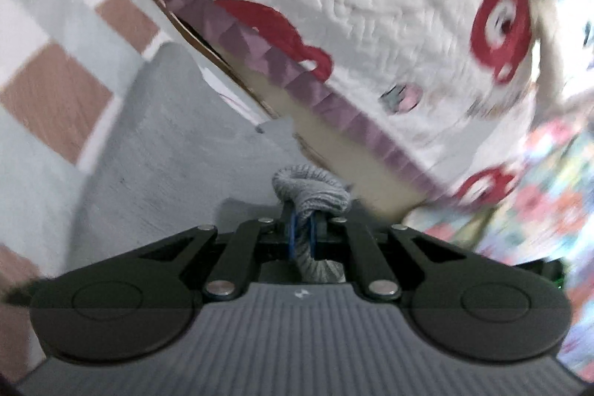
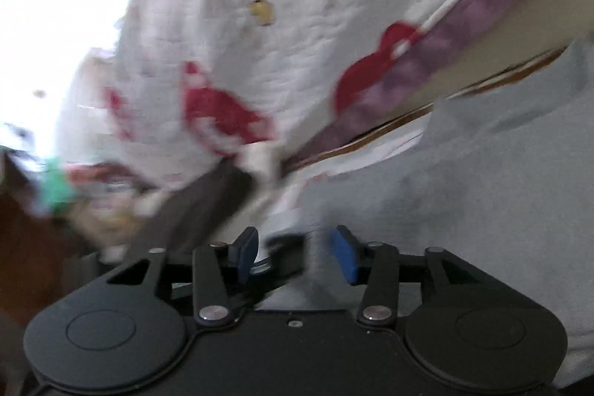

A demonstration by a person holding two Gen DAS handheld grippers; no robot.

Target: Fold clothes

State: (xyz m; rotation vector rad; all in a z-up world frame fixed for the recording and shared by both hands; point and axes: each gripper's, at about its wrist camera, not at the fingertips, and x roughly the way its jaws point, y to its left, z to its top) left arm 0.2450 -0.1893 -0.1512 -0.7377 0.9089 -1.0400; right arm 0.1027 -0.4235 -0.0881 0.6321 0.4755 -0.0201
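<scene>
In the left wrist view my left gripper (image 1: 302,229) is shut on a bunched fold of grey knit cloth (image 1: 310,190), which pokes out above the blue pads and hangs between the fingers. Behind it spreads a pale grey garment (image 1: 178,136), held up off the bed. In the right wrist view my right gripper (image 2: 295,253) stands open, its blue pads (image 2: 343,257) apart, with the same pale grey garment (image 2: 482,180) just ahead and to the right. Nothing sits between its fingers. Both views are motion-blurred.
A white quilted bedspread (image 1: 352,6) with red shapes and a purple checked border (image 1: 267,58) fills the background. A flowered cloth (image 1: 538,192) lies at the right. Pink and white floor tiles (image 1: 55,88) show at the left. A dark object (image 2: 200,203) lies left of the right gripper.
</scene>
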